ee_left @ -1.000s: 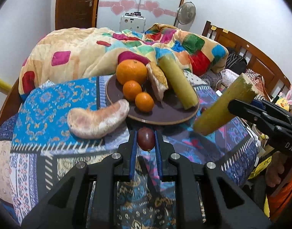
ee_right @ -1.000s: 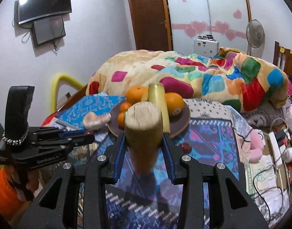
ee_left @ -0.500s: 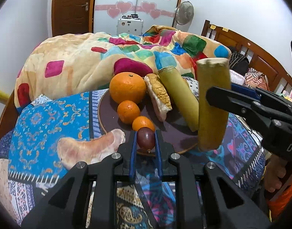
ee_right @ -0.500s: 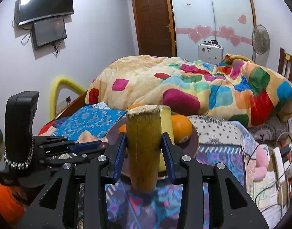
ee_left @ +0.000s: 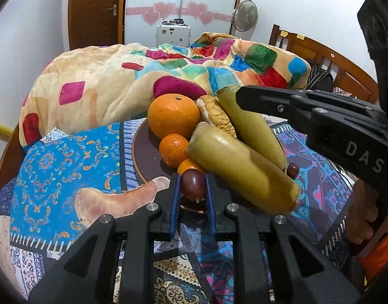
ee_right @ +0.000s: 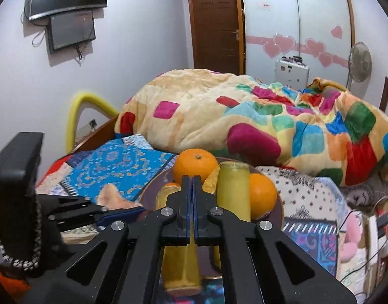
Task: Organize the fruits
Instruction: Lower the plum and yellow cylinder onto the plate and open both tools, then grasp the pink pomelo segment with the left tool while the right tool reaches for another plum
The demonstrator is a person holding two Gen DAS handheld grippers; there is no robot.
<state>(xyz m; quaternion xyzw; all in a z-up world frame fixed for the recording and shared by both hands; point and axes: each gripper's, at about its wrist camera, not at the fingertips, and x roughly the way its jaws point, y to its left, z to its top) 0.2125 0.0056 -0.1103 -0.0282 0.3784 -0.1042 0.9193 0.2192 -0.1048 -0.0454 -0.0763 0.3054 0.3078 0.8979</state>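
Left gripper jaws grip a plum, right gripper jaws closed empty; next, plate at twelve o'clock.

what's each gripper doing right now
Left gripper: shut on the dark red fruit.
Right gripper: shut, holding nothing; the cane piece lies on the plate.

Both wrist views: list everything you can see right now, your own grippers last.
Plate: one, dark brown, on the patterned cloth.
Oranges: four; big ones, small ones, on plate.
Sugarcane pieces: two, yellow-green, on plate.
Pomelo segments: one on plate, one beside it.
Loose dark fruit: one, right of plate.
Blanket: multicoloured, behind.
Left gripper: grips dark purple fruit.
Right gripper: shut, empty.
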